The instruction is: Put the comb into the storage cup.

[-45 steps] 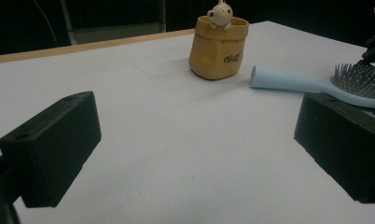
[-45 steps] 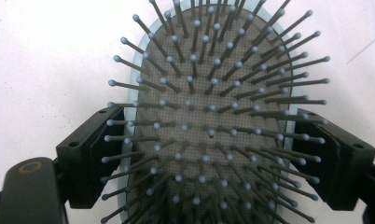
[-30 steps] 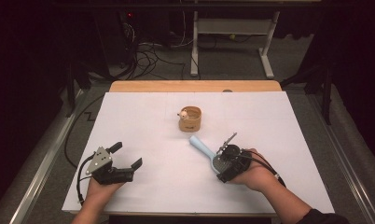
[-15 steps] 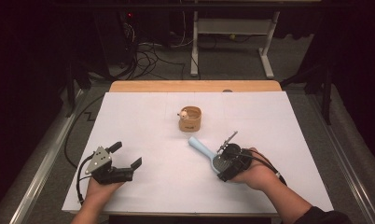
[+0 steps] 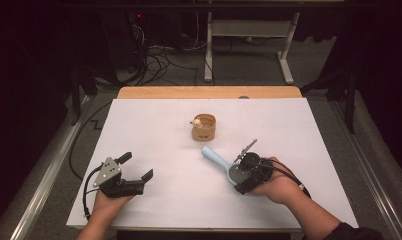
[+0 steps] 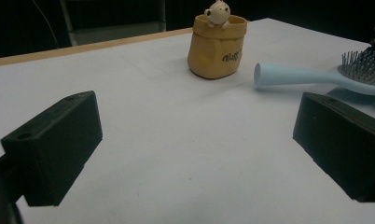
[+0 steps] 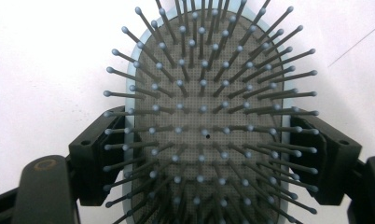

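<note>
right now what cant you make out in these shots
- Brush handle: cut off by the top edge in the right gripper view.
- Brush head: hidden under the right gripper in the high view.
- Lettering on the pot: too small to read in the left gripper view.
- Figure in the pot: too small in the high view.

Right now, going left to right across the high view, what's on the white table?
left gripper → tan cup with a small figure → light blue hairbrush → right gripper, clamped on the brush head.
</note>
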A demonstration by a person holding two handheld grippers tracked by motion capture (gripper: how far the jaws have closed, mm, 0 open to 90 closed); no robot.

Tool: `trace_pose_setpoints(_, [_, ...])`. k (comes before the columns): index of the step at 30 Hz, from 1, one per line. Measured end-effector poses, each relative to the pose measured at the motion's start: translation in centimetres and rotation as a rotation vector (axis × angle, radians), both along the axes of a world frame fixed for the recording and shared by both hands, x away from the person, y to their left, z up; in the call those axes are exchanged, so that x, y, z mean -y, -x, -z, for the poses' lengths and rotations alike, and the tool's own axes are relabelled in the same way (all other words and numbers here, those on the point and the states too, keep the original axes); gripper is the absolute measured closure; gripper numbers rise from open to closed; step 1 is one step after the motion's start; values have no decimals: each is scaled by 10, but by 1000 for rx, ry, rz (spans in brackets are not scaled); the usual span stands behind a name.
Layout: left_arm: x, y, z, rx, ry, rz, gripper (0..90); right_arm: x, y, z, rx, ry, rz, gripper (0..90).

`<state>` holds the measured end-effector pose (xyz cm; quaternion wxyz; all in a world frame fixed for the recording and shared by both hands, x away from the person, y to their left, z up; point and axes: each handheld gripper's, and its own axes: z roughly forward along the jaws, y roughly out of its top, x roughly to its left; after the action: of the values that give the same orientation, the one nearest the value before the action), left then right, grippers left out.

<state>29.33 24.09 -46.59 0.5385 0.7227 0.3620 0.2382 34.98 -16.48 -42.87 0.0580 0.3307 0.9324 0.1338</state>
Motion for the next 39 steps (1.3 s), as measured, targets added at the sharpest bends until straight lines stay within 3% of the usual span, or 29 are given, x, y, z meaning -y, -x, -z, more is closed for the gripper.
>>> trace_pose_setpoints(8, [6, -4, -6, 4, -44, -12, 20, 2, 2, -10, -5, -21, -12, 209])
trace_pose_setpoints(14, [12, -8, -22, 37, -42, -18, 20, 4, 5, -21, 12, -17, -37, 209])
trace_pose_setpoints(16, [14, -13, -25, 36, -53, -21, 22, 4, 4, -22, 13, -21, -33, 210])
trace_pose_setpoints(21, [25, -27, -30, 55, -31, -31, 34, 4, 2, -25, 14, -37, -35, 209])
trace_pose_setpoints(29, [37, -34, -23, 104, -50, -27, 0, 1, 2, -30, 15, -38, -49, 209])
trace_pose_setpoints(36, [41, -31, -17, 120, -52, 0, 0, -5, 1, -32, 11, -36, -60, 209])
trace_pose_setpoints(39, [41, -28, -15, 109, -49, 21, 0, -8, 1, -32, 9, -30, -74, 209])
